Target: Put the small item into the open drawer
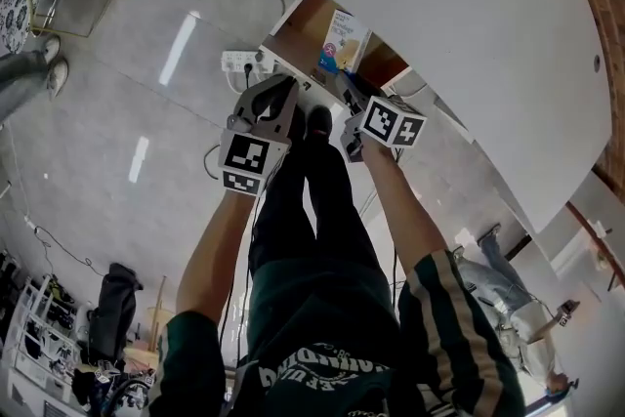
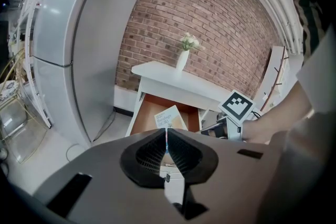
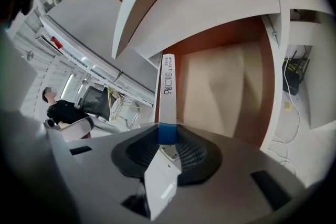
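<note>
The small item is a flat white box with a blue end [image 1: 340, 41]. In the right gripper view I see it edge-on [image 3: 167, 97], and my right gripper [image 3: 167, 135] is shut on its blue end. It reaches out over the brown floor of the open drawer [image 3: 231, 86]. In the head view the right gripper [image 1: 350, 91] holds the box inside the open drawer [image 1: 293, 26] under the white table. My left gripper [image 1: 280, 93] hangs just left of it in front of the drawer, jaws shut [image 2: 166, 136] on nothing. The left gripper view shows the box's face [image 2: 170, 116] in the drawer [image 2: 146, 113].
The white table top [image 1: 459, 34] overhangs the drawer. A power strip [image 1: 240, 62] and cables lie on the floor to its left. A tall grey fridge [image 2: 68, 50] stands left of the table, with a vase of flowers [image 2: 182, 56] on top. Another person [image 1: 508, 298] stands at lower right.
</note>
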